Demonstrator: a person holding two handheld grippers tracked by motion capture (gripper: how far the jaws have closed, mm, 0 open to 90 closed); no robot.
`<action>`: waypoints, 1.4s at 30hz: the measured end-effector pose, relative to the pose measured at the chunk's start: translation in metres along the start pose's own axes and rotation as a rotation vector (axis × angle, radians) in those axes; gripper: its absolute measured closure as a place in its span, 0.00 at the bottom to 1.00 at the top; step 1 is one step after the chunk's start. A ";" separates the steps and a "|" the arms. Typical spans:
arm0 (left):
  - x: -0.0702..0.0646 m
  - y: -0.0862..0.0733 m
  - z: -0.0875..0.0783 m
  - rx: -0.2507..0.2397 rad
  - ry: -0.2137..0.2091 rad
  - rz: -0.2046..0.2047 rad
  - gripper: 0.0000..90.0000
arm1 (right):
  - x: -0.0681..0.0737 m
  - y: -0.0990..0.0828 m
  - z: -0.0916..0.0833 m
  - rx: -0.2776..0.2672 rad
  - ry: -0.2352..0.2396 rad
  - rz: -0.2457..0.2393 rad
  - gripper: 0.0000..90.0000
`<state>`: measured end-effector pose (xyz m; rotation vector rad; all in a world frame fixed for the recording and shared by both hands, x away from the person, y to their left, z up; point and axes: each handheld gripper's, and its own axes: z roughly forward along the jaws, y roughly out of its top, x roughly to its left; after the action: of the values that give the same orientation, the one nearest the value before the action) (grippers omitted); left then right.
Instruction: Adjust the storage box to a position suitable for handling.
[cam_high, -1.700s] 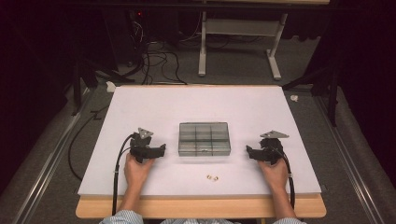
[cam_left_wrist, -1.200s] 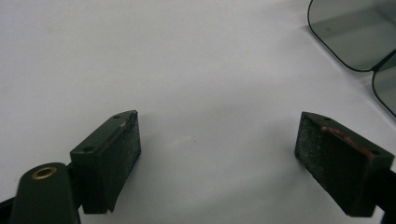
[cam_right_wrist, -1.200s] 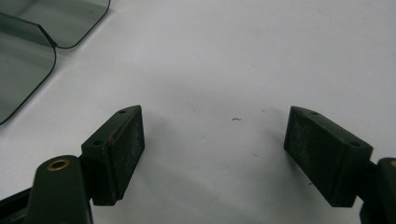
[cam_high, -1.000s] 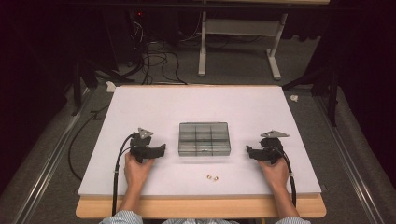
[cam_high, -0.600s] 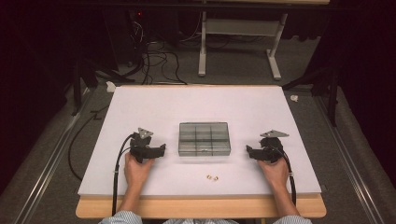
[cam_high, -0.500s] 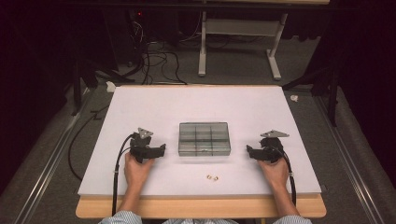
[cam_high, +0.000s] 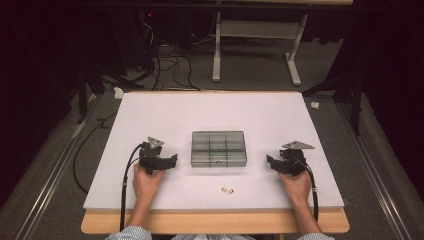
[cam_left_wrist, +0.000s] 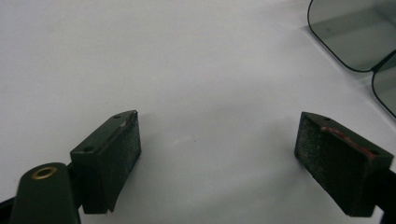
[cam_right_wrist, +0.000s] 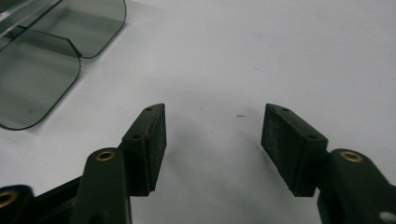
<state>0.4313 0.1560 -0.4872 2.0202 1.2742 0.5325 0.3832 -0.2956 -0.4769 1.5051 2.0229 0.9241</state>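
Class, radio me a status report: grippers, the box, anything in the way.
Left gripper open, empty. Right gripper open, empty, jaws just closing some. Box shut, between them, untouched. Two small brass parts lie near the box; path clear.

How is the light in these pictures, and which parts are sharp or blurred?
High view: the white table is brightly lit, the room behind is very dark, and the two small parts are too small to tell. Left gripper view: pads sharp, soft shadows beneath, compartment box slightly soft. Right gripper view: even light, no glare.
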 end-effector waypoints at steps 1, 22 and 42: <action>0.000 0.000 0.000 0.000 0.000 0.000 0.16 | 0.000 -0.001 -0.002 -0.006 0.004 -0.001 0.48; 0.000 0.000 0.000 0.001 -0.002 -0.001 0.16 | 0.025 -0.002 -0.018 -0.069 0.102 -0.061 0.74; 0.000 0.000 0.000 0.001 -0.001 0.001 0.16 | 0.055 -0.007 -0.022 -0.077 0.190 -0.114 0.85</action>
<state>0.4314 0.1563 -0.4871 2.0219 1.2735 0.5309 0.3469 -0.2501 -0.4660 1.2898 2.1534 1.1214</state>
